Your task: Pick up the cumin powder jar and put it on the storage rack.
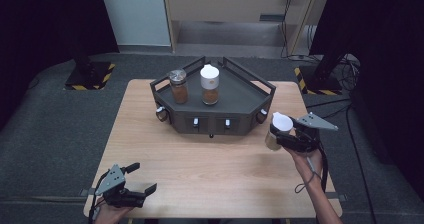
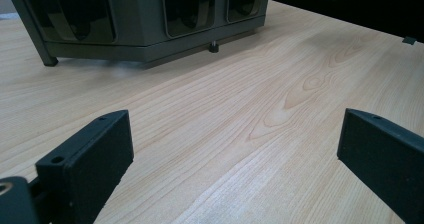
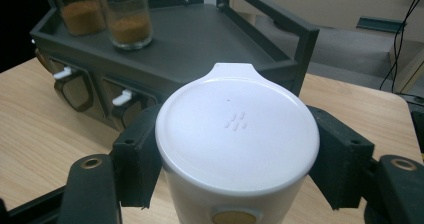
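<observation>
Jar (image 3: 235, 134) — clamped in right tool (image 3: 235, 154).

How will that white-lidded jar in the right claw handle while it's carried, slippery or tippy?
The jar looks smooth-sided and round, so it may twist or slip in the right claw, whose jaws grip just under the lid. It seems to be glass, so probably fragile if dropped. Tall and narrow, it would likely tip if set down crooked.
</observation>
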`<state>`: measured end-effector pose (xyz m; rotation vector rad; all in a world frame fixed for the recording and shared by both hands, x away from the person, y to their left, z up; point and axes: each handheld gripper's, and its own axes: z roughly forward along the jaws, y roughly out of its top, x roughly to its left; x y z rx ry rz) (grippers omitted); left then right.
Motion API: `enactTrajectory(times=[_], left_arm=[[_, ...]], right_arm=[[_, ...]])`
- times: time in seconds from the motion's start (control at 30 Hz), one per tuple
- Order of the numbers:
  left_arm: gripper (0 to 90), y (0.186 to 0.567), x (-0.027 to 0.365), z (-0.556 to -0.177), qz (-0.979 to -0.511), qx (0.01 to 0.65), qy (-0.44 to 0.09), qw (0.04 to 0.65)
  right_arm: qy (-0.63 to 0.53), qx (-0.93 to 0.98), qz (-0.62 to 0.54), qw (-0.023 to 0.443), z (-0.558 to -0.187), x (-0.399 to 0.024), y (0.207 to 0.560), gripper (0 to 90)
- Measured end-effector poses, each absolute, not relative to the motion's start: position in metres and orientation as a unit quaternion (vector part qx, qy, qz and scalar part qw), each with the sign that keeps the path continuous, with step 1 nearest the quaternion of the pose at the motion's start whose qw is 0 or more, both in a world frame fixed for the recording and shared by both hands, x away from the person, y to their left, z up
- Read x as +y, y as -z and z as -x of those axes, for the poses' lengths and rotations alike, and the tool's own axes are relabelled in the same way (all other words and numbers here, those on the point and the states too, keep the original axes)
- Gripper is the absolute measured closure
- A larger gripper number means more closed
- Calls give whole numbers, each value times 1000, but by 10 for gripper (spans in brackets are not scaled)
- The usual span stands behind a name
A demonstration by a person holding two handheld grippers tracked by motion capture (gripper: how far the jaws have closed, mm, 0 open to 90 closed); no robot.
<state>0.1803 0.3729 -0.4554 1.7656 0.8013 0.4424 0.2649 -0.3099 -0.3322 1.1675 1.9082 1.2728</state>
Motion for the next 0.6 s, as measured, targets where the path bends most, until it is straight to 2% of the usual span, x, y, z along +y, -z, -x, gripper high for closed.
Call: enactTrajectory(times=[0.6], left_arm=[[1, 455, 373, -180, -744, 338, -186, 546]], right_arm=[[-470, 719, -427, 282, -294, -279, 276, 309]])
